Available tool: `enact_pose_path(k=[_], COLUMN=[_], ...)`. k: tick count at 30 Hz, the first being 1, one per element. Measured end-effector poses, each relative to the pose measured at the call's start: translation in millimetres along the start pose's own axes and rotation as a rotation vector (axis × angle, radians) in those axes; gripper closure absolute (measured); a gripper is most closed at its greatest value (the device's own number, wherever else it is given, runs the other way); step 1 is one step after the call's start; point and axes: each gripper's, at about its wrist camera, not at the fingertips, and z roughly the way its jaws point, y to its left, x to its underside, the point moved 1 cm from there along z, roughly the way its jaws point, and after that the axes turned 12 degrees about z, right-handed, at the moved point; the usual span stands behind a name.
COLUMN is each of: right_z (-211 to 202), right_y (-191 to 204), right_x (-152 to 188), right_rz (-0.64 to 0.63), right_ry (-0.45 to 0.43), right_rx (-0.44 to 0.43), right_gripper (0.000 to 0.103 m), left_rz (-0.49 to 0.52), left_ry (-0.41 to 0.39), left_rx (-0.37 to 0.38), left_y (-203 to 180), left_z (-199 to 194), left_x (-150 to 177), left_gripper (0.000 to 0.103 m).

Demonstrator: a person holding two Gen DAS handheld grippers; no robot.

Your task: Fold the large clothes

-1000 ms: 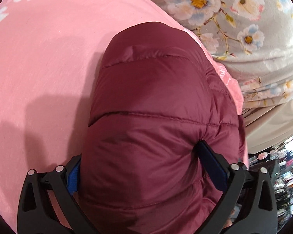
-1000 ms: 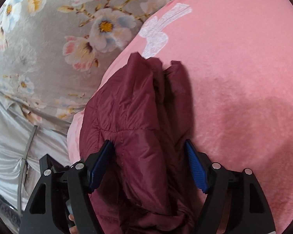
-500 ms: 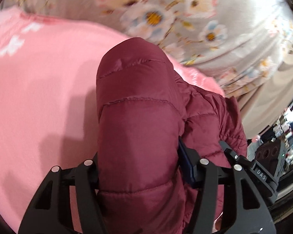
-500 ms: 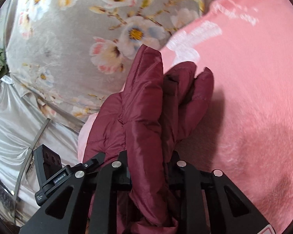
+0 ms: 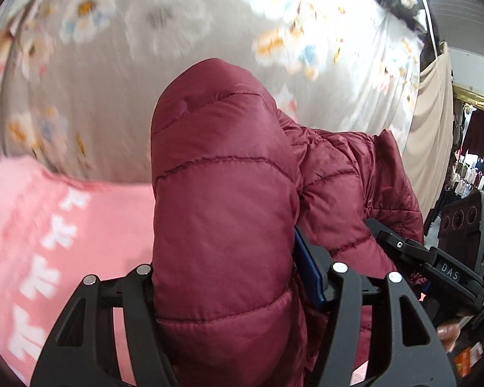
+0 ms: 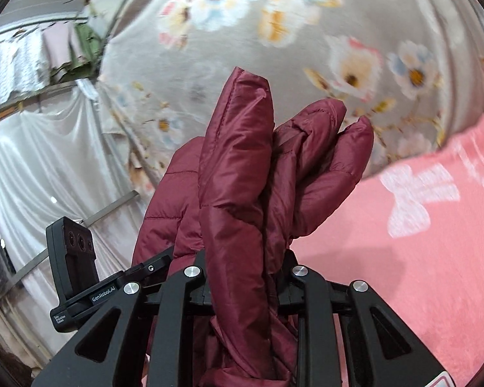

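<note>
A maroon quilted puffer jacket (image 5: 222,177) fills the left wrist view, a thick padded fold standing up between the fingers. My left gripper (image 5: 224,267) grips that fold, the blue pad (image 5: 306,267) pressing its side while the jaws open slightly. In the right wrist view the same jacket (image 6: 238,148) rises in several bunched layers from my right gripper (image 6: 242,267), which is shut narrowly on them. The jacket hangs lifted above the pink blanket (image 5: 80,225), with more of it trailing to the right (image 5: 355,187) toward the other gripper.
A pink blanket (image 6: 419,258) with white prints covers the surface below. A grey floral sheet (image 5: 145,48) hangs behind. White drapes (image 6: 48,161) stand at the left of the right view. Hanging clothes and a dark speaker (image 5: 461,225) show at far right.
Both grippers closed on the jacket and rose, lifting it off the pink blanket. The views tilted up, so the floral sheet now fills the background.
</note>
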Motion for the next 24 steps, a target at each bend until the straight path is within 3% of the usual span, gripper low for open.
enact_pose_path(k=[5,13,18,24], right_z=[44,145,201,254], right_y=[42,59,42,-12], right_x=[9,41,64,96], right_rz=[-0.07,-0.132,-0.156,-0.098], right_ry=[0.021,0.124,0.201,0.279], right_rx=[-0.056,-0.042,0.024,0.098], right_gripper=[0.081,0.081,0.081,0.08], left_rz=[0.004,-0.114,-0.176,-0.215], left_ry=[-0.036,0.03,0.078,0.16], left_rx=[-0.042,-0.117,-0.119,-0.118], left_y=[62,152,189,208], left_z=[-19,20,54,106], left_x=[7,55,98,140], left_gripper=[0.039,0.039,0.039,0.039])
